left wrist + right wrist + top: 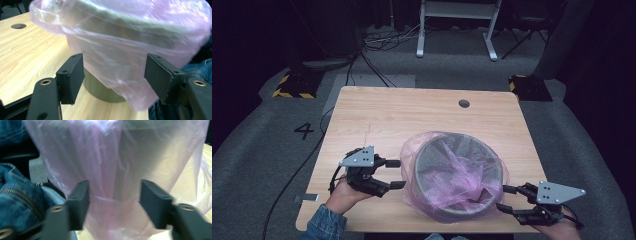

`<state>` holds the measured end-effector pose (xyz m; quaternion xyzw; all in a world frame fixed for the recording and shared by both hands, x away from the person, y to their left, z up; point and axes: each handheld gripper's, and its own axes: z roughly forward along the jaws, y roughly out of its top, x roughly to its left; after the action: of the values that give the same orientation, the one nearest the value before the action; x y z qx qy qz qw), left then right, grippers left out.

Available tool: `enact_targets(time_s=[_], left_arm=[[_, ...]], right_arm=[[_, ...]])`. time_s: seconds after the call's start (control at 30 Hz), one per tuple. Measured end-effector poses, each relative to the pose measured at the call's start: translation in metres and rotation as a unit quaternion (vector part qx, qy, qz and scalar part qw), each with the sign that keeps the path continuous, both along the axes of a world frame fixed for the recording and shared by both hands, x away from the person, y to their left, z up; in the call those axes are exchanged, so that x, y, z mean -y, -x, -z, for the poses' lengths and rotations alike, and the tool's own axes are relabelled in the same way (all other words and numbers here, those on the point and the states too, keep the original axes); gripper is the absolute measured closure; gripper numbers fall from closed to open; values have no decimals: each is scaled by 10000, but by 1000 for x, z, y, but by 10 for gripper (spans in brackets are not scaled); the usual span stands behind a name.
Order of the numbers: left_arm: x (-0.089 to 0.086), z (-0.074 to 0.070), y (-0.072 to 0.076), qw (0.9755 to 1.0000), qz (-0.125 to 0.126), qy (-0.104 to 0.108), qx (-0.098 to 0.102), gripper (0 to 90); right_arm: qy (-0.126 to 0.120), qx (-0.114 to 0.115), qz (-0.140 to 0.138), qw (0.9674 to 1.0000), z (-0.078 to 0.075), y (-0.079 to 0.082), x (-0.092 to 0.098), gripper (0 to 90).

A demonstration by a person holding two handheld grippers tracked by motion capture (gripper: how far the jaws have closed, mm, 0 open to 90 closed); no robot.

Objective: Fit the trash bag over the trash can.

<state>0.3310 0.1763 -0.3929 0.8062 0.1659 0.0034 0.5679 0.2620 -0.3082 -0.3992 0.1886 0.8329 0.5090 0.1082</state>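
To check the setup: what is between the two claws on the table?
In the high view, a grey bin lined with a pink bag stands between the left claw and right claw.

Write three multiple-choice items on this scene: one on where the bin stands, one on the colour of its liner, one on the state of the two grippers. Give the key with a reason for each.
1. Where does the bin stand on the table?
A. At the far edge, beside the round hole
B. Near the person's edge, between the two grippers
C. At the far left corner

2. What colour is the plastic bag lining the bin?
A. Black
B. Pale pink
C. Green

3. How do the left gripper and right gripper stand?
A. Both open, jaws spread toward the bag
B. Both shut on the bag
C. Left shut, right open

Key: 1 B, the high view shows the bin near the front edge with a gripper on each side. 2 B, the film is translucent pink in every view. 3 A, both gripper views show spread jaws with bag hanging between them.
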Motion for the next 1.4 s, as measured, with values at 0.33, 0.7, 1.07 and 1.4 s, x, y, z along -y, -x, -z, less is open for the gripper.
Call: enact_targets(time_s=[0.33, 0.7, 1.07, 1.4], left_arm=[[16, 2, -9, 9995, 276, -127, -41, 311], [24, 10, 2, 9984, 117, -523, 176, 880], [28, 28, 0, 9964, -261, -810, -23, 895], [20, 43, -12, 9908, -520, -1179, -424, 894]], right_arm=[[33, 240, 921, 9955, -24, -24, 6, 899], [-22, 191, 450, 9988, -23, -31, 3, 616], [329, 592, -21, 9977, -12, -11, -12, 819], [516, 153, 673, 9963, 5, -42, -6, 900]])
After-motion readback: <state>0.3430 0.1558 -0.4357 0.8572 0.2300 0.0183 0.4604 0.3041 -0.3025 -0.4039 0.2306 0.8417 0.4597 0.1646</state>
